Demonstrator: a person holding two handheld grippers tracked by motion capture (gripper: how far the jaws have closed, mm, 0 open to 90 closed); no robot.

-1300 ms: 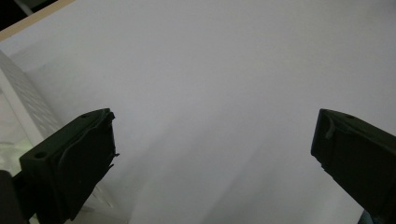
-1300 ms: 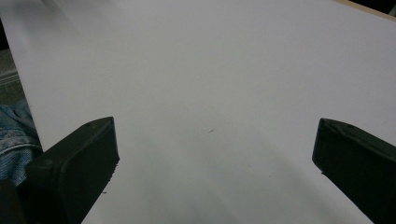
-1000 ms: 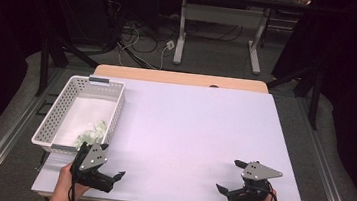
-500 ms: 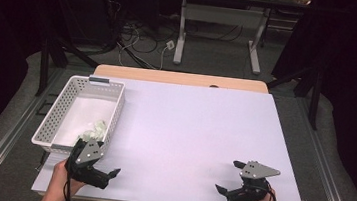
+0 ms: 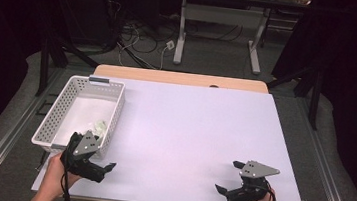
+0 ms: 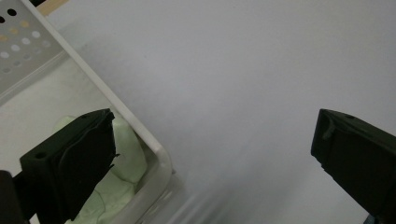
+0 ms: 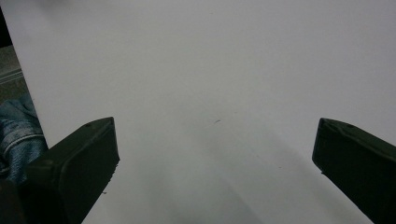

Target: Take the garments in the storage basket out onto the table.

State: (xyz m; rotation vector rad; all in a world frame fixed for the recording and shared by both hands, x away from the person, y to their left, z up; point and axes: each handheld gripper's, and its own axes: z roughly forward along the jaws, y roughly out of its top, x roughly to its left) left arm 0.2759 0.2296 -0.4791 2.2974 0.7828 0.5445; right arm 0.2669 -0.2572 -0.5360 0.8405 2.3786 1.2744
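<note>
My left gripper point(image 5: 104, 169) is held at the table's near left, just off the near right corner of a white perforated basket point(image 5: 59, 113). It is open with nothing between its jaws. A pale green crumpled thing point(image 5: 99, 125) lies inside the basket by its near right wall. The left gripper view has that green thing point(image 6: 128, 154) behind the left jaw, and the basket corner point(image 6: 159, 158) sits between the wide jaws of the left gripper point(image 6: 212, 154). My right gripper point(image 5: 227, 177) is low over the near right of the table, open and empty, also seen in its own view point(image 7: 215, 158).
A white sheet point(image 5: 193, 132) covers the tabletop, with a wooden edge point(image 5: 181, 78) along the far side. In the right gripper view the table's near edge point(image 7: 25, 88) runs past blue denim point(image 7: 18, 130). Cables and desk legs point(image 5: 181, 35) stand on the floor beyond.
My left gripper has shifted a little left and away, closer to the basket's near corner. The right gripper has hardly moved.
</note>
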